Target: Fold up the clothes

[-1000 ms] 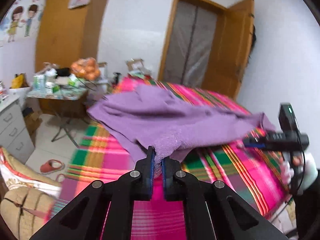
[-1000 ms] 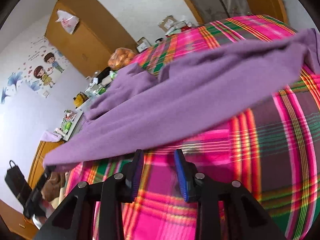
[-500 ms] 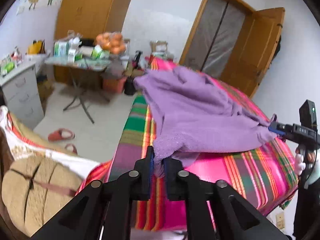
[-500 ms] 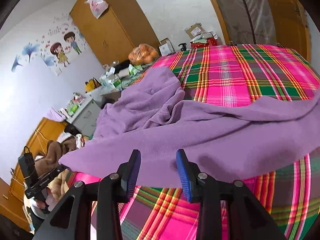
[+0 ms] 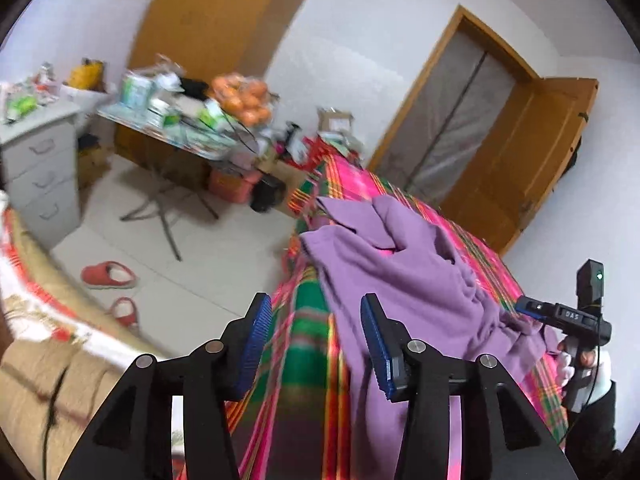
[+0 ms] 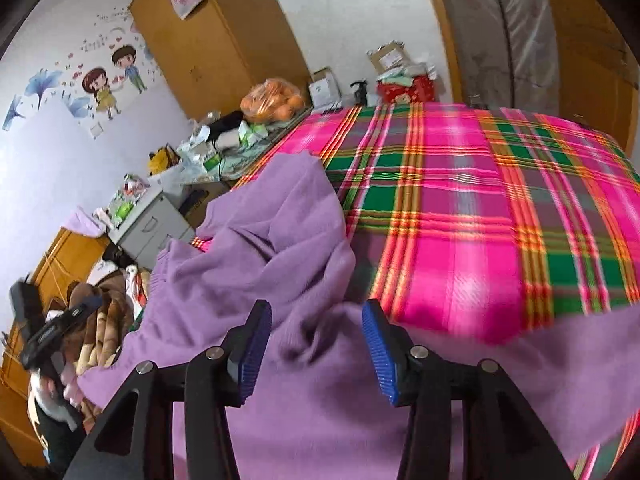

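A purple garment (image 5: pixel 404 280) lies crumpled along the near edge of the bed with the pink and green plaid cover (image 5: pixel 308 344). My left gripper (image 5: pixel 316 344) is open and empty, just left of the garment over the bed's corner. In the right wrist view the garment (image 6: pixel 280 264) spreads under and ahead of my right gripper (image 6: pixel 316 356), which is open and holds nothing. The right gripper also shows in the left wrist view (image 5: pixel 560 316) at the garment's far end. The left gripper shows in the right wrist view (image 6: pixel 60 328) at the left.
A cluttered folding table (image 5: pixel 172 128) with a bag of oranges (image 5: pixel 240 98) stands beside the bed. Grey drawers (image 5: pixel 36 176) stand at left, red slippers (image 5: pixel 108 276) on the tile floor. A wooden wardrobe (image 6: pixel 216 40) and door (image 5: pixel 532 168) line the walls.
My left gripper has opened and let go of the purple garment, which has dropped onto the bed. The right gripper has moved in over the garment, still open.
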Motion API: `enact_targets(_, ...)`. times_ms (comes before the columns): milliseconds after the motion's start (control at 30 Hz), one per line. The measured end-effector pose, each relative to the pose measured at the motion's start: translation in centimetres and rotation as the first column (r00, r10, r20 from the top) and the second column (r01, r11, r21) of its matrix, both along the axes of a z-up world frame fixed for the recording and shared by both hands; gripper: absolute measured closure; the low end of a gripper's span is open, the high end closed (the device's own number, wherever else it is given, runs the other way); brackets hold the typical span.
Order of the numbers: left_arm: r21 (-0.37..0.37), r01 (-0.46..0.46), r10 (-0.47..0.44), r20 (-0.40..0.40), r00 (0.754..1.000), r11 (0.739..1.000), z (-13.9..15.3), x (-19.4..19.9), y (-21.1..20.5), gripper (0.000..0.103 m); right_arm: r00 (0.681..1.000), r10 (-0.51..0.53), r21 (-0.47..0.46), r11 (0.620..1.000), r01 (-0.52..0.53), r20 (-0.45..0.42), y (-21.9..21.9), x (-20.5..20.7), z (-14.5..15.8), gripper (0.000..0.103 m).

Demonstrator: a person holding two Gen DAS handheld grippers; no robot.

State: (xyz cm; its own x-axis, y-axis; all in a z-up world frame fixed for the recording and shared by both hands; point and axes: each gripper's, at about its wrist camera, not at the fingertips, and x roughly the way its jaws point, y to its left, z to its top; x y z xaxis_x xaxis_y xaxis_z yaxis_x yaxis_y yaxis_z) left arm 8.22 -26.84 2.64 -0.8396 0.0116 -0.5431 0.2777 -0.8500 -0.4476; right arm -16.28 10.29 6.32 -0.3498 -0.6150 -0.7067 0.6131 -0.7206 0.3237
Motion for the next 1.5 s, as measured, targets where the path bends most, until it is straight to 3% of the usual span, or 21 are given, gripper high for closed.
enact_targets(233, 0.072, 0.062, -0.073, 0.162, 0.984, 0.995, -3.4, -9.8, -2.1, 0.054, 0.992, 0.001, -0.01, 1.0, 0.001, 0.129, -3.1, -5.9, -2.3, 0.055)
enact_targets(500, 0.122, 0.063, -0.084, 0.174, 0.981, 0.99, -3.8, -13.6, -3.5, 0.054, 0.962, 0.049, -0.044, 0.998, -0.039, 0.268, -6.9, -11.2, -4.5, 0.054)
enact_targets(533, 0.119, 0.064, -0.085, 0.181, 0.98, 0.991, -3.9, -14.1, -3.5, 0.054, 0.963, 0.057, -0.033, 0.998, -0.05, 0.264, -7.3, -11.3, -4.6, 0.055)
enact_targets(600, 0.099, 0.071, -0.089, 0.194, 0.977, 0.993, -4.1, -15.0, -3.2, 0.054, 0.965, 0.071, -0.009, 0.997, -0.071, 0.253, -8.1, -11.3, -4.8, 0.082)
enact_targets(633, 0.081, 0.08, -0.095, 0.2, 0.975, 0.993, -4.1, -15.4, -2.9, 0.063, 0.97, 0.065, 0.003, 0.998, -0.067, 0.235, -8.2, -11.3, -4.7, 0.097)
enact_targets(700, 0.052, 0.086, -0.095, 0.207, 0.974, 0.995, -3.9, -15.5, -2.5, 0.073, 0.98, 0.026, -0.005, 1.0, -0.026, 0.196, -7.3, -11.5, -3.9, 0.097)
enact_targets(833, -0.013, 0.091, -0.087, 0.189, 0.978, 0.996, -3.0, -15.4, -1.8, 0.079, 0.987, -0.138, -0.08, 0.986, 0.144, 0.084, -2.3, -12.0, -0.7, 0.098)
enact_targets(900, -0.024, 0.1, -0.094, 0.178, 0.979, 0.995, -2.8, -15.5, -1.4, 0.08, 0.965, -0.262, -0.128, 0.957, 0.26, 0.0, 1.2, -11.7, 1.5, 0.098)
enact_targets(967, -0.035, 0.108, -0.101, 0.17, 0.98, 0.994, -2.6, -15.8, -1.0, 0.08, 0.923, -0.381, -0.179, 0.913, 0.366, -0.058, 4.3, -10.6, 3.4, 0.101)
enact_targets(1033, -0.054, 0.106, -0.095, 0.173, 0.98, 0.993, -2.3, -16.1, -0.7, 0.081, 0.854, -0.505, -0.17, 0.859, 0.482, -0.13, 6.8, -9.4, 4.6, 0.101)
enact_targets(1067, -0.065, 0.104, -0.091, 0.174, 0.98, 0.992, -2.1, -16.3, -0.6, 0.081, 0.846, -0.516, -0.153, 0.854, 0.497, -0.133, 7.5, -9.3, 4.7, 0.101)
enact_targets(1200, -0.058, 0.084, -0.073, 0.16, 0.984, 0.995, -1.5, -16.2, -1.3, 0.082, 0.886, -0.461, -0.07, 0.886, 0.458, -0.043, 7.6, -9.8, 2.3, 0.094)
enact_targets(1333, -0.052, 0.031, -0.024, 0.126, 0.992, 0.998, -0.7, -14.9, -2.7, 0.082, 0.925, -0.38, -0.055, 0.923, 0.381, 0.027, 5.8, -10.8, 0.7, 0.066)
enact_targets(1500, -0.057, 0.01, -0.001, 0.15, 0.989, 0.998, -1.9, -14.2, -2.8, 0.082, 0.954, -0.289, -0.004, 0.957, 0.291, 0.084, 2.5, -14.4, -1.5, 0.062)
